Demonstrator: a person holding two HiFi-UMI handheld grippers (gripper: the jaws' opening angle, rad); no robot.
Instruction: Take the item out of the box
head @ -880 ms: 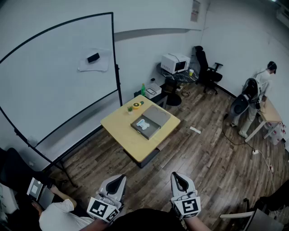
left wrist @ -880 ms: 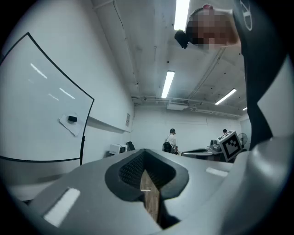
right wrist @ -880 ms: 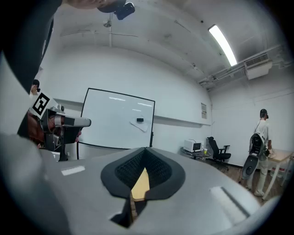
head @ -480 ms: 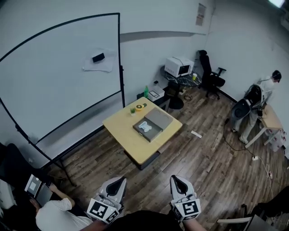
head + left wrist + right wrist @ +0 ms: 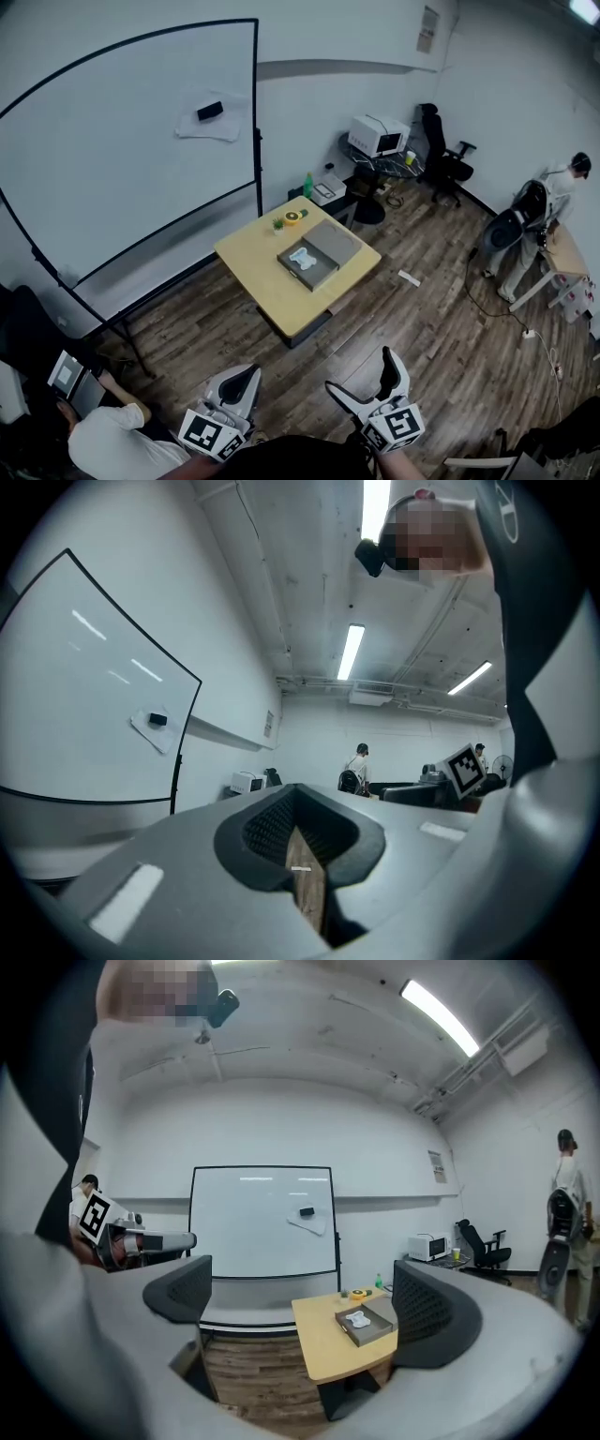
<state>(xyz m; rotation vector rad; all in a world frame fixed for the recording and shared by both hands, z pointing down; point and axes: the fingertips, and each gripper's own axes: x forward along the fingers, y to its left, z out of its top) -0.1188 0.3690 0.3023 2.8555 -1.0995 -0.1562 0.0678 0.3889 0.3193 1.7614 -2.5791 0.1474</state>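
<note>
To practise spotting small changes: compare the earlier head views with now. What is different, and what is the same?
The right gripper has opened its jaws wide, holding nothing. The left gripper stays shut; the box and white item remain on the table.

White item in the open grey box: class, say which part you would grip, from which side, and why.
Probably grip the white item across its short width, coming from straight above. It lies flat inside the grey box, whose walls block any sideways approach, and the lid is folded back clear of it. Too distant to judge finer detail.
</note>
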